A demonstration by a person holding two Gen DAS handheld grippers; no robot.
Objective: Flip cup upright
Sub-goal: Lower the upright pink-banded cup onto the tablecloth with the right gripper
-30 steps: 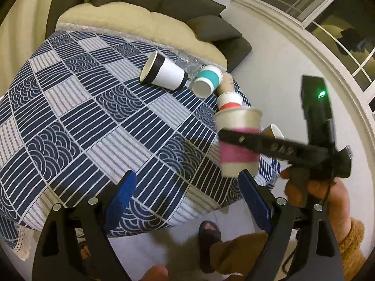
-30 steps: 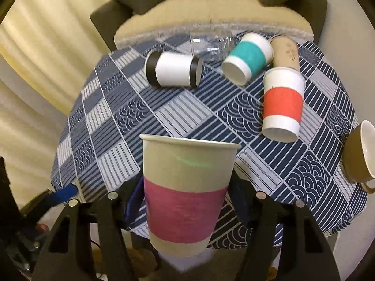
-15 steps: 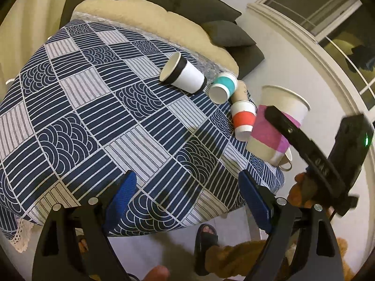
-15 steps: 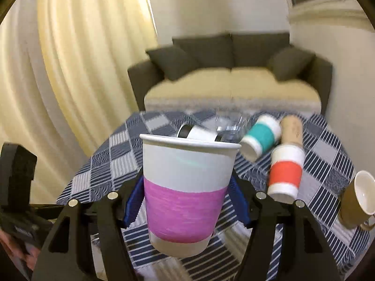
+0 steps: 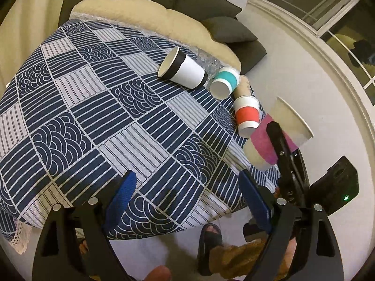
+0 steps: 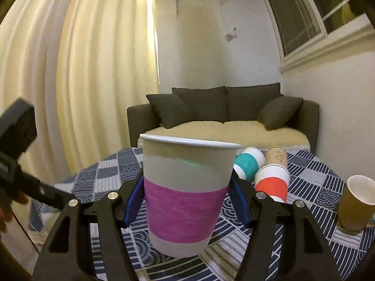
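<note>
Pink-banded cup (image 6: 185, 194) clamped in right claw (image 6: 186, 201) over table edge (image 5: 211, 213); left claw (image 5: 187, 199) apart.

Your pink-banded paper cup (image 6: 185, 196) hides the black-rimmed white cup from the right wrist view; the clear plastic bottle (image 5: 208, 62) sits mostly behind that cup.

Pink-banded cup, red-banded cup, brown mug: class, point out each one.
Pink-banded cup (image 6: 185, 210), right wrist view, on its pink band.
Red-banded cup (image 5: 247, 114), left wrist view, on its red band.
Brown mug (image 6: 352, 213), right wrist view, on its outer wall.

left wrist view high over table (image 5: 98, 107), right wrist view low, sofa-facing, both sharing cups
</note>
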